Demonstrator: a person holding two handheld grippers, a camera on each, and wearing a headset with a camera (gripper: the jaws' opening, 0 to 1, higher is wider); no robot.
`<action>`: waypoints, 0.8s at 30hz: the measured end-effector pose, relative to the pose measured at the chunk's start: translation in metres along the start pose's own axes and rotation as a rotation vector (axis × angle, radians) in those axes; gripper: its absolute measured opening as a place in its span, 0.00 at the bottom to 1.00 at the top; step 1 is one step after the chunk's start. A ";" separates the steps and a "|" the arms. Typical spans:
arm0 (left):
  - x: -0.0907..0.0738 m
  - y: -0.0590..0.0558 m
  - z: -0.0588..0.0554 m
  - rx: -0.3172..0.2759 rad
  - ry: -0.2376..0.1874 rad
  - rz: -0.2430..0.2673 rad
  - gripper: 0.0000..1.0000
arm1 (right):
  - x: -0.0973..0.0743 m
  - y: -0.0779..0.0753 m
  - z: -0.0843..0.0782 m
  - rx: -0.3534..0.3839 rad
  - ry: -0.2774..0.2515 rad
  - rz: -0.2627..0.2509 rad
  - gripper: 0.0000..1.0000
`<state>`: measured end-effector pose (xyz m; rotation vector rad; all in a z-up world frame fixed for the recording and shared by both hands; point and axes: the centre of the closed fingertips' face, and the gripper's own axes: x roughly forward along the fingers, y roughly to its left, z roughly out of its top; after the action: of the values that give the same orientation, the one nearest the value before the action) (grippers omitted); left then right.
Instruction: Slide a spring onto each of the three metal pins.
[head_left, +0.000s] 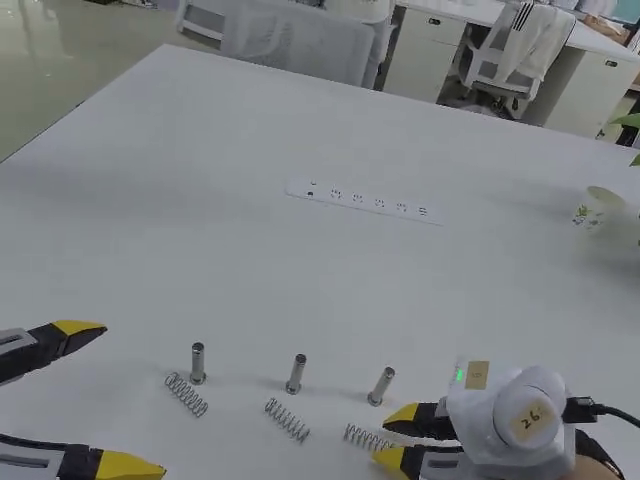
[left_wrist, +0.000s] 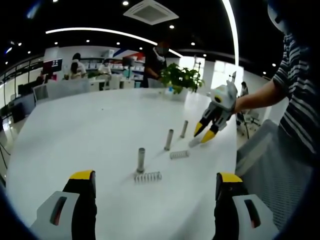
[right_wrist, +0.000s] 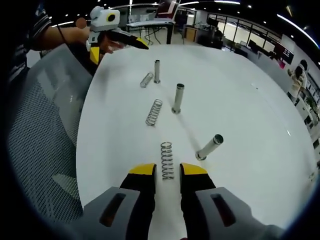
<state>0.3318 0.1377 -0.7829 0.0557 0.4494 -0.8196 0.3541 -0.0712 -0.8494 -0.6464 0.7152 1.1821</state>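
Three metal pins stand in a row on the white desk (head_left: 300, 270), near my edge of it: the left pin (head_left: 197, 362), the middle pin (head_left: 296, 372) and the right pin (head_left: 381, 385). Each has a spring lying flat on the desk just beside its foot, on my side: the left spring (head_left: 186, 393), the middle spring (head_left: 287, 419) and the right spring (head_left: 365, 437). No spring is on a pin yet.

My right tongs (head_left: 398, 435) sit low over the desk at the right end of the row, jaws a narrow gap apart. In the right gripper view the near end of the right spring lies between the two yellow tips. A sliver of desk shows on either side of it, so as far as I can see the tips bracket the spring without clamping it.

My left tongs (head_left: 130, 397) are spread wide at the left end of the row, apart from the left pin, and hold nothing. In the left gripper view the left pin and its spring lie ahead, between the spread jaws.

Farther back a white power strip (head_left: 365, 202) lies flat on the desk, and a paper cup (head_left: 597, 210) stands toward the far right.
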 end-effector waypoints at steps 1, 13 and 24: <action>0.000 0.000 0.000 0.000 0.000 0.000 0.97 | 0.001 0.000 -0.001 -0.007 0.009 0.002 0.16; -0.003 -0.006 -0.005 -0.004 0.014 -0.009 0.96 | 0.006 0.000 -0.008 -0.044 0.046 0.016 0.14; -0.006 -0.009 -0.008 -0.010 0.019 -0.006 0.96 | 0.009 0.001 -0.007 -0.045 0.046 0.030 0.08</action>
<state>0.3191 0.1371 -0.7868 0.0533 0.4719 -0.8238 0.3543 -0.0716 -0.8609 -0.7042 0.7406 1.2168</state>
